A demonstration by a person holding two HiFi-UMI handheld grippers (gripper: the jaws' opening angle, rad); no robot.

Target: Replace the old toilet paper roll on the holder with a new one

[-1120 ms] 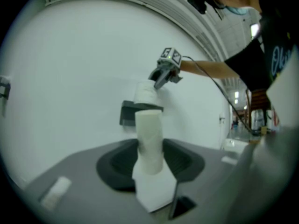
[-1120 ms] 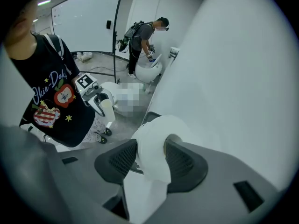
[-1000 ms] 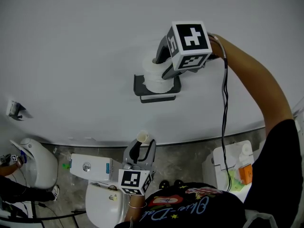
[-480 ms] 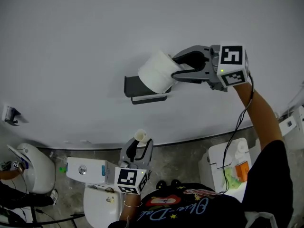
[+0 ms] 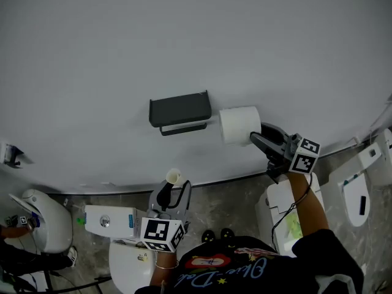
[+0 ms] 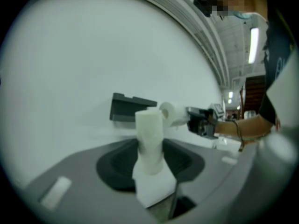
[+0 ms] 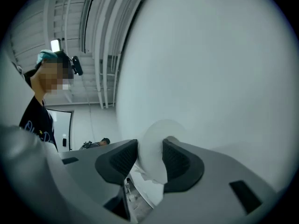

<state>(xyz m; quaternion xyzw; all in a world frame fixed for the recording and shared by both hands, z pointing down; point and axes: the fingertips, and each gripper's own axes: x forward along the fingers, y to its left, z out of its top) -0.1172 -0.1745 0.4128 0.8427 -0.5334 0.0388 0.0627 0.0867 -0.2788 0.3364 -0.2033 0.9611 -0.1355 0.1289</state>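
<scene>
Toilet paper roll sat clamped in the right gripper just right of the bare wall holder, clear of it, probably to free the bar, while the left gripper pinched a slim white tube upright, low, apparently waiting.

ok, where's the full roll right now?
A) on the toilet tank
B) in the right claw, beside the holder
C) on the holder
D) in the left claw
B: the right claw is clamped on the full roll, which sits to the right of the bare holder in the head view.
</scene>
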